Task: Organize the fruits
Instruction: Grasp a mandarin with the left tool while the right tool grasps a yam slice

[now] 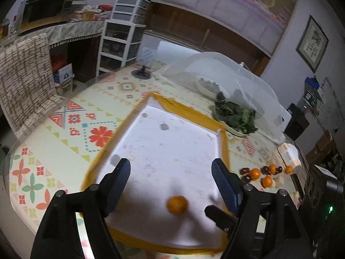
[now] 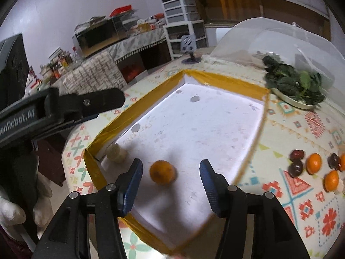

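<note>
Orange fruit (image 2: 162, 171) lies free in the white tray (image 2: 215, 129); both the left gripper (image 1: 171, 174) and right gripper (image 2: 171, 176) stand wide, empty, and should lift clear before fetching another orange (image 2: 313, 163)

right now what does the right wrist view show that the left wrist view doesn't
Only the right wrist view shows a pale round item in the tray's corner and a gloved hand. Only the left wrist view shows a framed picture on the wall. Both show the orange lying in the white tray, the plate of greens and loose fruit on the tablecloth.
</note>
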`<act>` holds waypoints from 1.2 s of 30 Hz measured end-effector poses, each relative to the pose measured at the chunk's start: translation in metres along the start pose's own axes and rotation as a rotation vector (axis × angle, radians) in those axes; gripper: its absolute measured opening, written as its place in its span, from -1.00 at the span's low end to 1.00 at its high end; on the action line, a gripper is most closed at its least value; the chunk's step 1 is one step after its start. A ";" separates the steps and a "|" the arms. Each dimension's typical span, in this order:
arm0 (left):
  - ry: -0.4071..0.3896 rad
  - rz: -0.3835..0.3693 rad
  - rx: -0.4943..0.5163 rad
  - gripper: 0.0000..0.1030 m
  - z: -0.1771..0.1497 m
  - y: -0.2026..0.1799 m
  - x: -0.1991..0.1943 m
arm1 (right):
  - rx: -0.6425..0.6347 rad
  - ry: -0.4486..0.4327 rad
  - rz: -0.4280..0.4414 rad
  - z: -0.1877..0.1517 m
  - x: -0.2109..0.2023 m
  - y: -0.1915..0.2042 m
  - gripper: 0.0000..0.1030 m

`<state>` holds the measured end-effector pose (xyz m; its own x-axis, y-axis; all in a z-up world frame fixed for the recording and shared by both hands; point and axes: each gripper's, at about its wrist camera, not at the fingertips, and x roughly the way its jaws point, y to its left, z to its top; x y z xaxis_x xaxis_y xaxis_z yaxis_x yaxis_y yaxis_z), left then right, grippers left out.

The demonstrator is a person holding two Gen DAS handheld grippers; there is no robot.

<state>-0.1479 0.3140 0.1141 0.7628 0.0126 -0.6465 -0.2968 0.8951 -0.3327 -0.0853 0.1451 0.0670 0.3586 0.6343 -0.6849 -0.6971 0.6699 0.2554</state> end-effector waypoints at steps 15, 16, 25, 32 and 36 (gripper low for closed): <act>0.072 -0.127 0.183 0.66 -0.031 -0.118 0.020 | 0.291 -0.081 -0.338 -0.060 -0.123 -0.198 0.23; 0.083 -0.134 0.193 0.66 -0.034 -0.124 0.025 | 0.329 -0.080 -0.367 -0.066 -0.131 -0.218 0.23; 0.162 -0.218 0.264 0.66 -0.061 -0.174 0.060 | 0.474 -0.108 -0.371 -0.071 -0.138 -0.291 0.23; 0.170 -0.265 0.407 0.59 -0.076 -0.222 0.078 | 0.450 -0.070 -0.350 -0.057 -0.100 -0.297 0.23; 0.174 -0.297 0.483 0.57 -0.081 -0.249 0.096 | 0.436 -0.059 -0.359 -0.059 -0.090 -0.297 0.12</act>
<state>-0.0472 0.0565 0.0787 0.6553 -0.3066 -0.6904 0.2418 0.9510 -0.1929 0.0532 -0.1340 0.0126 0.5685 0.3497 -0.7447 -0.2091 0.9369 0.2803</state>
